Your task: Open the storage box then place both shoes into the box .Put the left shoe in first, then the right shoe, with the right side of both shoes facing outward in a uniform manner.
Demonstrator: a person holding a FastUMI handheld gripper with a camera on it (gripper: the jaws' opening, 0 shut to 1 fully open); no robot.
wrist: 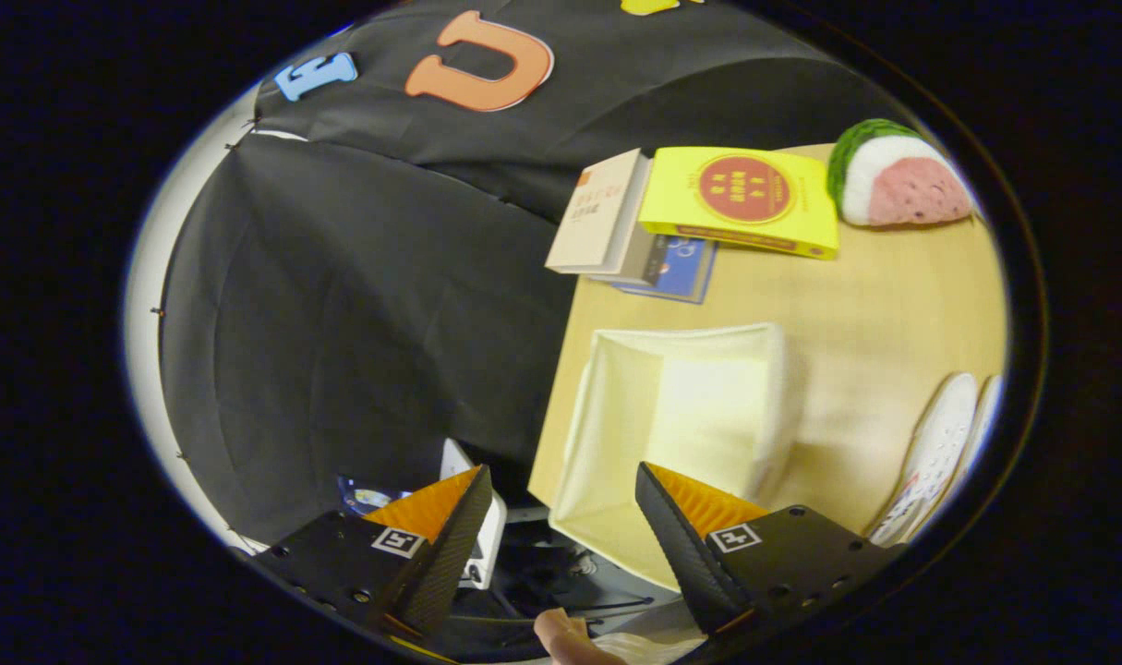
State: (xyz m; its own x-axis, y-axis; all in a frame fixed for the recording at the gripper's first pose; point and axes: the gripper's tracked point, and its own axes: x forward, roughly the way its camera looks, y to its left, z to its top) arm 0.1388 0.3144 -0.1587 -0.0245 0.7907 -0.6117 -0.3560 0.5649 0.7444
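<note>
- Claw (561, 517) released, fingers apart, nothing btw them.
- Storage box (681, 416) open on table (874, 305), just ahead of right finger.
- 2 shoes (939, 462) on table, right of box.
- Books (671, 222) + watermelon toy (898, 175) beyond box.

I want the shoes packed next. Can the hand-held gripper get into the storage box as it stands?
Probably yes. The storage box lies just ahead of the hand-held gripper, its opening bare and nothing inside. The fingers are spread apart and hold nothing.
</note>
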